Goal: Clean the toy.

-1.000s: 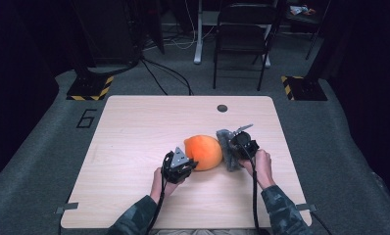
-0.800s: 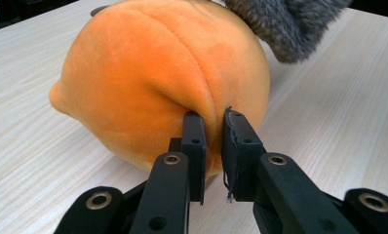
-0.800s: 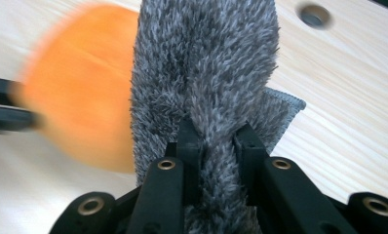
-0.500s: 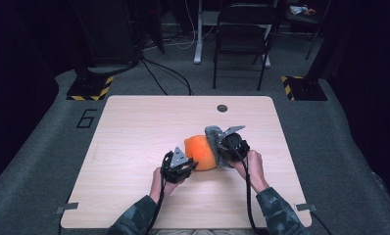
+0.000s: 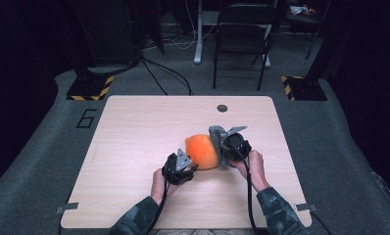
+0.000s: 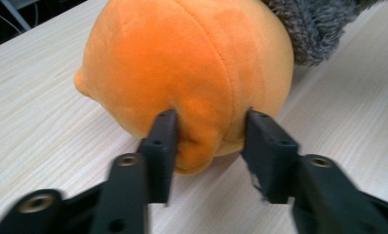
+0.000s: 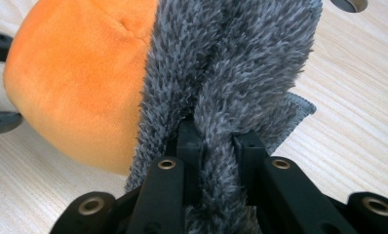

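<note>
On the surface (image 5: 134, 147), just right of centre in the high view, lies the orange plush (image 5: 202, 151) with a grey cloth (image 5: 216, 142) draped against its right side. I judge I am midway through pulling the cloth off or over the plush, holding both. My left gripper (image 6: 209, 141) pinches a fold of the plush, and my right gripper (image 7: 216, 141) is clamped on the cloth; next I should pull steadily without losing either hold.

Wooden table (image 5: 134, 142), orange plush (image 5: 201, 151) on it
</note>
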Demonstrator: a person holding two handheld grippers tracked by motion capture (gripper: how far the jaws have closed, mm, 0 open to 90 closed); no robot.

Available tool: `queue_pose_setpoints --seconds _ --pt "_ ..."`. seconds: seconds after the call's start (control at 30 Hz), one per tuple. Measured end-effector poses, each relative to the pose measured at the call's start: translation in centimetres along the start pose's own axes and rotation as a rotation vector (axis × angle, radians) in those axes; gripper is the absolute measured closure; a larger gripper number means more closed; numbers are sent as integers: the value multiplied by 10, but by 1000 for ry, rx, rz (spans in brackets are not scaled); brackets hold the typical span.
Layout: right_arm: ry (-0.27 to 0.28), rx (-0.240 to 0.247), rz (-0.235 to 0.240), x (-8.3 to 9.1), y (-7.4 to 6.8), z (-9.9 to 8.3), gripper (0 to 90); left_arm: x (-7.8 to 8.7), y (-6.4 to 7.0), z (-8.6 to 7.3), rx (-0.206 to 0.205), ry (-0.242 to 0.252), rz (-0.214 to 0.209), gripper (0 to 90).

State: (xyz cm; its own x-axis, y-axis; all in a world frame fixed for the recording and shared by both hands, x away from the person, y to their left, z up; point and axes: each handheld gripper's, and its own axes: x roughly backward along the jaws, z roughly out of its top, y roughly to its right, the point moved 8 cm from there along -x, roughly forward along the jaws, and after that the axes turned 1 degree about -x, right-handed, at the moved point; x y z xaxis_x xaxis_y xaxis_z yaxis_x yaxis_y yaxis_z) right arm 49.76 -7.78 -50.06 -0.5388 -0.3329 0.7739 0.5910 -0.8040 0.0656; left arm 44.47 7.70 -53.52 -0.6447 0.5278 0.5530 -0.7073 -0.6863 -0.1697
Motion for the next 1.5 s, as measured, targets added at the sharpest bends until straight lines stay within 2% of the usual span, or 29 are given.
queue_pose_setpoints --seconds 0.1,0.2,0.27,0.4,0.47,0.67,0.7,0.8,0.83,0.87,0.97,1.03,1.13,1.23,1.37,1.43,1.5 --pt "-5 -8 3 1 0 -1 774 -3 0 -1 -32 3 20 726" --pt "-1 -5 6 2 1 0 774 -2 -1 2 -21 31 10 783" --pt "0 -8 -4 4 1 0 774 3 -3 6 1 55 -18 802" --pt "64 6 -17 18 3 11 774 13 -3 16 32 102 -56 817" --pt "79 10 -2 26 0 15 774 16 -3 18 46 113 -70 821" --pt "136 56 37 48 -23 29 774 20 1 23 56 146 -104 838" --pt "155 75 44 48 -27 32 773 19 2 23 53 145 -108 838" --pt "124 101 56 42 -40 30 773 16 3 20 48 128 -107 840" --pt "124 130 42 37 -41 29 774 15 3 19 48 118 -104 841" --pt "113 135 28 32 -42 27 774 15 3 17 47 109 -99 841" --pt "97 148 0 25 -37 24 774 13 3 16 36 99 -92 843" --pt "92 133 7 25 -34 23 774 13 2 16 33 96 -89 844" --pt "70 136 -39 22 -24 19 774 13 0 15 40 94 -86 846" --pt "30 114 -51 16 -12 10 774 12 -1 15 43 96 -86 845" --pt "-2 61 -50 4 3 -1 774 12 0 14 47 99 -95 844" --pt "-26 14 -51 -3 9 -8 774 11 -1 14 50 103 -96 844" --pt "-57 -11 -52 -12 14 -16 774 11 0 14 52 107 -98 843"
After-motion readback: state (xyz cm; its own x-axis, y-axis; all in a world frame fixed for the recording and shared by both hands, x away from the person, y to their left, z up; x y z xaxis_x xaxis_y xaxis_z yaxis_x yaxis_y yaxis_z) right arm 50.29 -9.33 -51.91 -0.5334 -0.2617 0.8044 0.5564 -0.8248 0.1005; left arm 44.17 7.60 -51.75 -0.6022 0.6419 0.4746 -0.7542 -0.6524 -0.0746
